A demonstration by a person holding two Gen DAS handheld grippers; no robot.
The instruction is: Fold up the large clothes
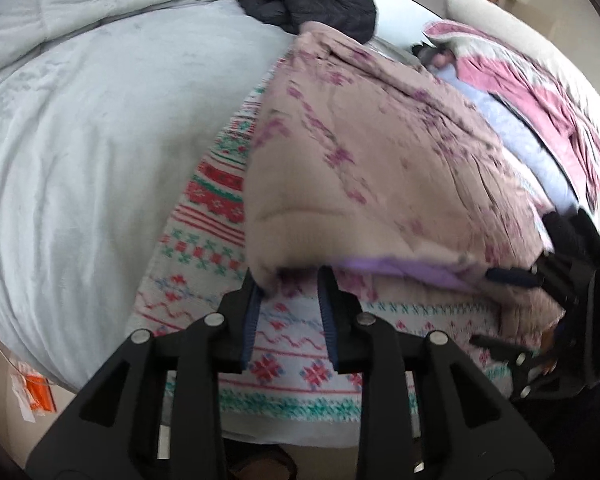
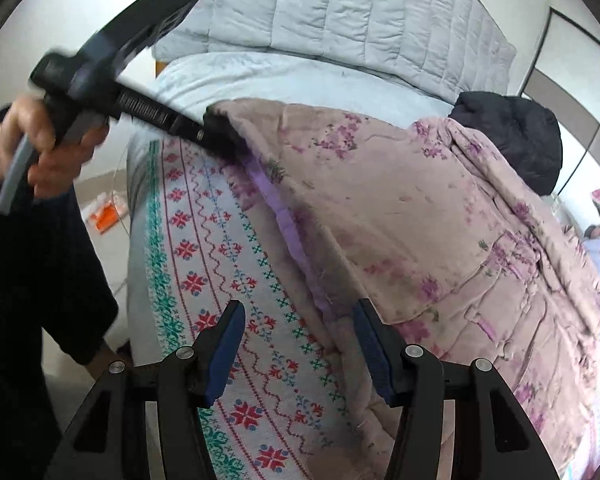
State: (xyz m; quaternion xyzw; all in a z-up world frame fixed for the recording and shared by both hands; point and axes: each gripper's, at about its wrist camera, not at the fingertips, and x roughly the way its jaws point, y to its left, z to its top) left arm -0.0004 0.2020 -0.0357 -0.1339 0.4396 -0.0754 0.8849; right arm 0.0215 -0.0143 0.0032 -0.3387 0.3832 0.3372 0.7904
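The pink floral quilted garment (image 1: 380, 152) lies spread over a patterned blanket (image 1: 292, 360) with red, green and blue knit-style motifs, on a bed covered by a pale grey plush cover (image 1: 80, 152). Its folded corner sits just ahead of the left gripper (image 1: 288, 280), whose 2 fingers stand a little apart; the left fingertip touches the underside of the corner, but the pads do not press on the fabric, and only blanket shows in the gap behind the tips. A lilac lining edge (image 2: 288, 216) runs along the garment's near hem. In the right wrist view the right gripper (image 2: 300, 316) is spread wide above the blanket, with the garment's hem just beside its right finger and nothing pinched. To its upper left, a person's hand (image 2: 48, 148) in a dark sleeve holds the left gripper's handle, its tips at the garment's far corner. Beyond the garment lies a black padded item (image 1: 312, 0), and behind that a grey quilted duvet (image 2: 340, 12). Right of the left gripper, pink and white bedding (image 1: 540, 92) is piled. An orange packet (image 1: 40, 392) lies on the floor.
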